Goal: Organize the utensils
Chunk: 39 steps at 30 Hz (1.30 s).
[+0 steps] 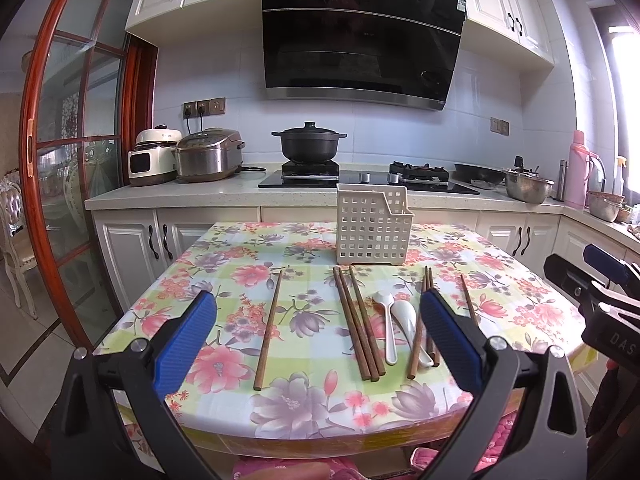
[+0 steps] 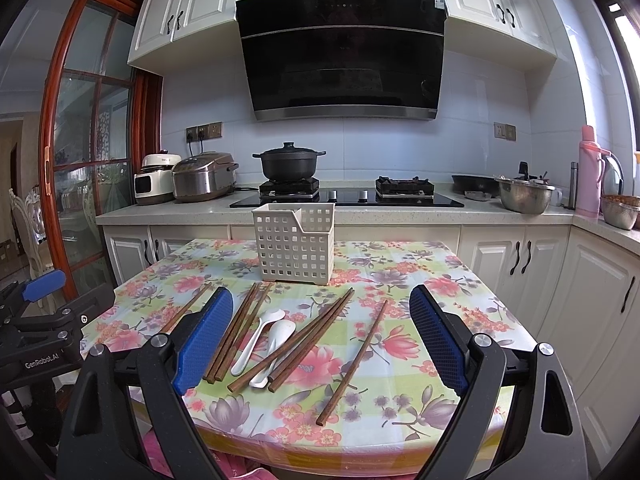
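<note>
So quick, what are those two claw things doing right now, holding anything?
Left gripper: open, holding nothing, above the table.
Right gripper: open, holding nothing, above the table.

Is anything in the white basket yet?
No: the basket looks empty through its holes, while the chopsticks and both spoons lie on the table in front of it.

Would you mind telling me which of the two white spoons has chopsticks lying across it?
The right spoon, the one with the bigger bowl. Crossed chopsticks lie over its handle, while the left spoon lies uncovered beside it.
</note>
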Available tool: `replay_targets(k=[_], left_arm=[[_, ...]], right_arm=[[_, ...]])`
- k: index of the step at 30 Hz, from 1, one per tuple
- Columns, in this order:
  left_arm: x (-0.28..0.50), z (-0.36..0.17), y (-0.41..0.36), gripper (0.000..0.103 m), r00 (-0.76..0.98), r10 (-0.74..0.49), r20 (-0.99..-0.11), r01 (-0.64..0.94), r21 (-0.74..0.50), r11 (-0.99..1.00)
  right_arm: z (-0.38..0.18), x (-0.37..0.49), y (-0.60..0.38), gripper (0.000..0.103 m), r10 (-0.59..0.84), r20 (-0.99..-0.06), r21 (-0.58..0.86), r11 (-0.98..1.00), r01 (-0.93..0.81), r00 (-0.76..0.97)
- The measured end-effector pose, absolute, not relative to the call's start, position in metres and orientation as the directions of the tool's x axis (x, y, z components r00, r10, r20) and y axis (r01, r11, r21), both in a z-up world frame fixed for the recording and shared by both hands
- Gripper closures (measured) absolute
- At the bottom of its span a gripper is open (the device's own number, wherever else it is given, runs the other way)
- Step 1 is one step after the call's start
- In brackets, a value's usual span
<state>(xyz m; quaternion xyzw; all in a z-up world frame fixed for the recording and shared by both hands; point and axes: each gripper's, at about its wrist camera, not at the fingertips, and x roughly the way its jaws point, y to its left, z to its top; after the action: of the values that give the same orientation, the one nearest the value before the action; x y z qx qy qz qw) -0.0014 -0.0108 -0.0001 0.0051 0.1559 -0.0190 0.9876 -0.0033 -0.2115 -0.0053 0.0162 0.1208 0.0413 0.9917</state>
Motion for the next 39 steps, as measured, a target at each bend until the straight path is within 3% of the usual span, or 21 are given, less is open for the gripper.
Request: replay_targets(k=[8,19,29,39], left_arm=[[0.017,-0.01,0.0,0.004,0.92,-0.048,-0.388,0.033,-0.044,0.998],[0.069,-0.034,0.016,0.005,0.842,-0.074,-0.535,0.037,-0.081,0.996],[0.177,-0.06,0.052,0.005,0.717,-0.067,-0.694,-0.005,-0.102,0.995],[0.255,-0.083,0.078,0.005,0.605,-0.099,-0.79,-0.037,-0.153,0.988]], right_arm=[[-0.008,0.011,-0.224,0.018,0.082,-0.304,0.121,0.992,-0.047,0.949],[-0.024,0.063,-0.243,0.018,0.021,-0.401,0.11,0.994,0.026,0.916],[-0.053,0.159,-0.253,0.018,0.013,-0.584,0.103,0.993,0.058,0.812],[-0.073,0.217,-0.261,0.018,-0.018,-0.676,0.091,0.99,0.107,0.737]])
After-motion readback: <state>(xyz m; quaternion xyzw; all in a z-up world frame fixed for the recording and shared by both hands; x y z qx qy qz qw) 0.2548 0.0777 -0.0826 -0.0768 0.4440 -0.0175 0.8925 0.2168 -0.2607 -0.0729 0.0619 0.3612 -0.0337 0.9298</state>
